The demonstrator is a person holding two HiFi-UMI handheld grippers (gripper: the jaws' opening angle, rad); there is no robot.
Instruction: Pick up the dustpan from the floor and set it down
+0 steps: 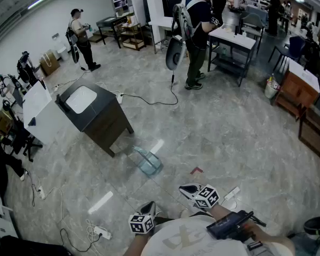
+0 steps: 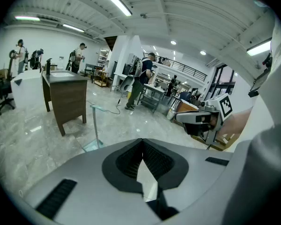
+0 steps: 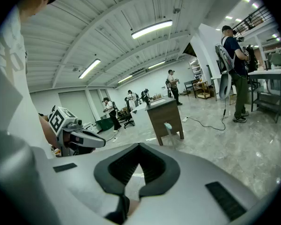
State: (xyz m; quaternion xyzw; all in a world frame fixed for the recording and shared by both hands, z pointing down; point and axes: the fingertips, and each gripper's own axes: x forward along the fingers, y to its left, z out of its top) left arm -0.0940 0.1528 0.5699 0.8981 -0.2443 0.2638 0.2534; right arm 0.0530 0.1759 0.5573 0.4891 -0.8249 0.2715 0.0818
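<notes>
Since both tools are held close in at the near edge of the scene, nothing has been taken hold of yet: the left tool (image 1: 148, 208) has its ribbed black pads pressed together with nothing between them, and the right tool (image 1: 188, 189) is likewise clenched and empty. Just beyond them, a little to the left, the translucent pale green plastic dustpan with a slim upright handle (image 1: 148, 162) stands on the grey marble-patterned tile floor (image 1: 229, 137), well apart from either tool. It stands near the near right corner of the dark brown wooden cabinet with a white basin set in its top (image 1: 104, 122). It looks light, thin-walled and stiff rather than soft. Its smooth plastic is probably slippery against the pads and could crack if squeezed hard on the scoop's edge. The upright handle seems the sensible place to grip, fairly high up, where the pads can close across a narrow round section; taken there, the scoop would likely hang and swing below. Whichever tool reaches for it must first open its jaws. Farther off, a black cable (image 1: 149, 101) trails across the floor towards a person standing at the far side (image 1: 194, 36).
</notes>
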